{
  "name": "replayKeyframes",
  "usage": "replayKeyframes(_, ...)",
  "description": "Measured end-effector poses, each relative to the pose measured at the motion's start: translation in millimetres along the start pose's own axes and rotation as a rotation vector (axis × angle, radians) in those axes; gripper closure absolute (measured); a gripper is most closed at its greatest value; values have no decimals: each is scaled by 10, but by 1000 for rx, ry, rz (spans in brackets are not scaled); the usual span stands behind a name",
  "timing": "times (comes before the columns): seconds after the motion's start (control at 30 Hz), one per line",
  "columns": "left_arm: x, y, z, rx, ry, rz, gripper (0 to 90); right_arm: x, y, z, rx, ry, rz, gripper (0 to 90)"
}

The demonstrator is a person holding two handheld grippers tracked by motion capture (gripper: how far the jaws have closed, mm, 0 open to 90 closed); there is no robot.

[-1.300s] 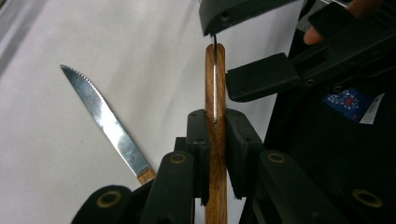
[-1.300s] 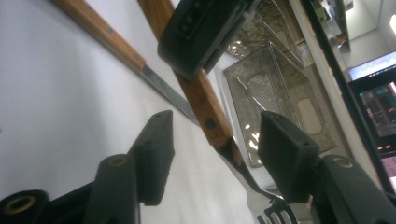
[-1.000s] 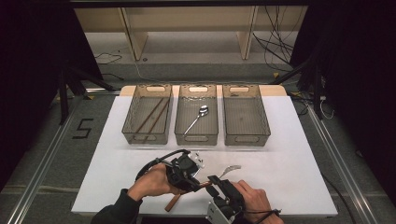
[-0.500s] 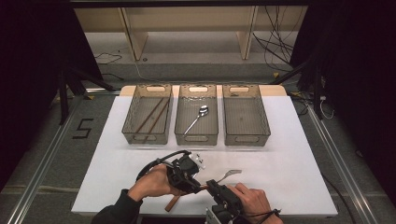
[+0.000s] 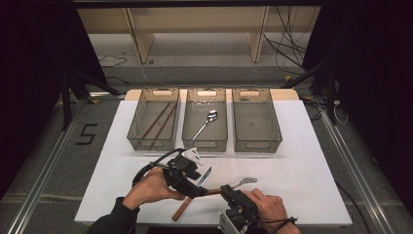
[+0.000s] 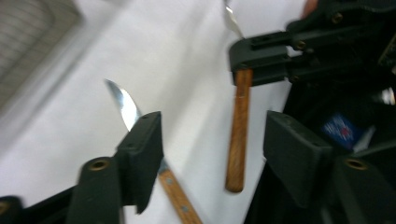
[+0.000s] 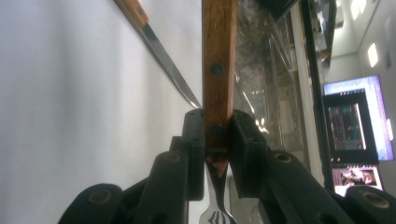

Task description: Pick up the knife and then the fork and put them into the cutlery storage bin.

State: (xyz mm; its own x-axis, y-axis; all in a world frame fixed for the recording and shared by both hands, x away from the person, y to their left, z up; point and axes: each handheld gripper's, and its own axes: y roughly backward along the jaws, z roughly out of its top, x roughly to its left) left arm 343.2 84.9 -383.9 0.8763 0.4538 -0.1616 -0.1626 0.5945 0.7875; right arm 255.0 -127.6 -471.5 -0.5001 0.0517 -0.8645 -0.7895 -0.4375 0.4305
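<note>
A fork with a wooden handle [image 7: 217, 60] is clamped in my right gripper [image 7: 217, 121], tines [image 5: 247, 181] pointing right near the table's front edge. My left gripper [image 6: 215, 128] has just been opening. Its jaws stand wide apart, with the free end of the fork handle [image 6: 237, 140] between them, untouched. A wooden-handled knife [image 6: 122, 105] lies on the white table under the left jaw. In the high view the left gripper [image 5: 195, 187] is just left of the right gripper [image 5: 228, 193], and the knife [image 5: 204, 177] runs down-left beneath it.
Three mesh bins stand in a row at the back of the white table [image 5: 302, 161]. The left bin [image 5: 134, 127] holds chopsticks [image 5: 158, 121], the middle bin [image 5: 189, 132] a spoon [image 5: 210, 117], and the right bin [image 5: 272, 131] holds nothing.
The right gripper closed on the fork's handle. The left gripper, shut before, opened its jaws, let go of the handle and lifted a little.
</note>
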Motion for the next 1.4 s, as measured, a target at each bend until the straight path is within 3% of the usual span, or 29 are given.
replayKeyframes(0.2, 74, 226, -35, -120, 49, 61, 278, -104, 13, -104, 23, -53, 14, 778)
replayKeyframes(0.37, 154, 318, -119, -188, 83, 105, 238, -222, 32, -211, 47, -135, 15, 778)
replayKeyframes(0.5, 200, 295, -232, -201, 115, 134, 221, -447, 50, -336, 61, -301, 46, 777)
replayKeyframes(0.63, 205, 209, -328, -178, 135, 166, 206, -692, 24, -476, 39, -492, 62, 777)
replayKeyframes(0.87, 191, 73, -456, -187, 170, 212, 184, -1137, -45, -774, -11, -845, 145, 777)
replayKeyframes(0.97, 192, 36, -494, -181, 181, 213, 175, -1300, -93, -898, -26, -960, 188, 776)
replayKeyframes(1.13, 200, 0, -539, -181, 183, 213, 169, -1548, -190, -1079, -49, -1117, 225, 777)
replayKeyframes(1.23, 206, -25, -570, -179, 188, 213, 167, -1672, -261, -1165, -33, -1200, 244, 777)
replayKeyframes(1.4, 210, -32, -604, -176, 196, 214, 166, -1825, -413, -1271, -4, -1290, 259, 777)
